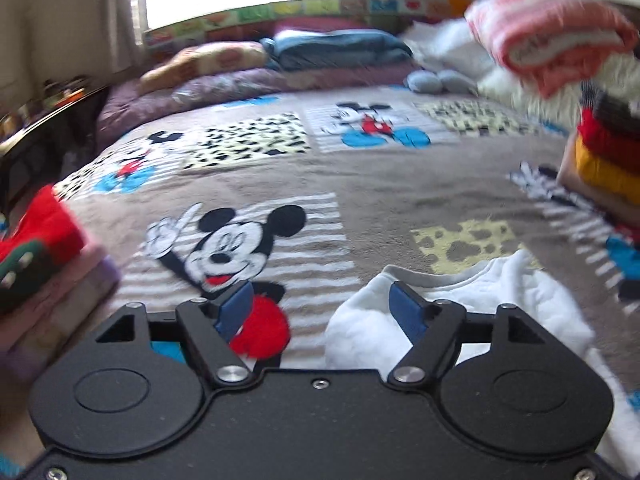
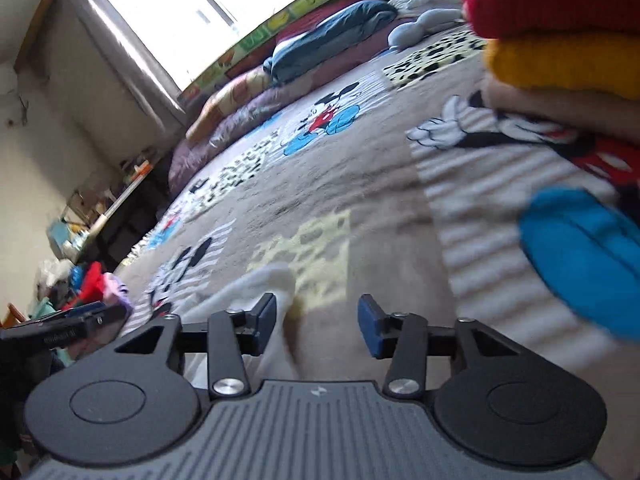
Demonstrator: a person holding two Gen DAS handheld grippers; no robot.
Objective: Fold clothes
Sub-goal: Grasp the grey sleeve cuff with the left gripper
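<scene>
Both tongs wide, holding nothing: our left gripper [image 1: 320, 312], right gripper [image 2: 318, 322]. White sweatshirt [image 1: 460, 308] lower right, unfolded; folded stack [image 1: 608, 160] right edge.

The pink folded cloth [image 1: 548, 36] at the upper right of the left view is smeared by blur. The stack of folded clothes [image 1: 608, 152] runs off the right edge. The white garment [image 1: 460, 312] is partly hidden behind the left tool [image 1: 322, 310].
</scene>
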